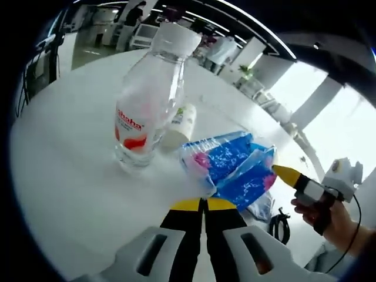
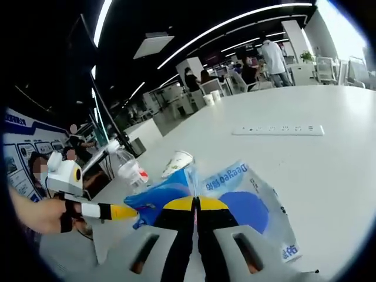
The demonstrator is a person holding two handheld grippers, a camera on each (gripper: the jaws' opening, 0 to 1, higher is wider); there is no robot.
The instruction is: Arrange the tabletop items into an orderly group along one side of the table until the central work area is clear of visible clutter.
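Here the blue packet (image 2: 235,200) lies just beyond the right claw's (image 2: 195,205) pressed-together tips.

Left gripper view: water bottle (image 1: 148,97) stands upright on the surface (image 1: 64,170), left of centre. Paper cup (image 1: 179,124) lies on its side just behind-right of the bottle, touching or nearly so. Snack bag (image 1: 232,167) lies flat right of both, just ahead of the left gripper (image 1: 204,204). Right gripper (image 1: 286,173) sits at the bag's right edge. Right gripper view: bag (image 2: 235,197) directly ahead, cup (image 2: 177,162) behind it, bottle (image 2: 129,169) further left, power strip (image 2: 277,130) well apart, far right.
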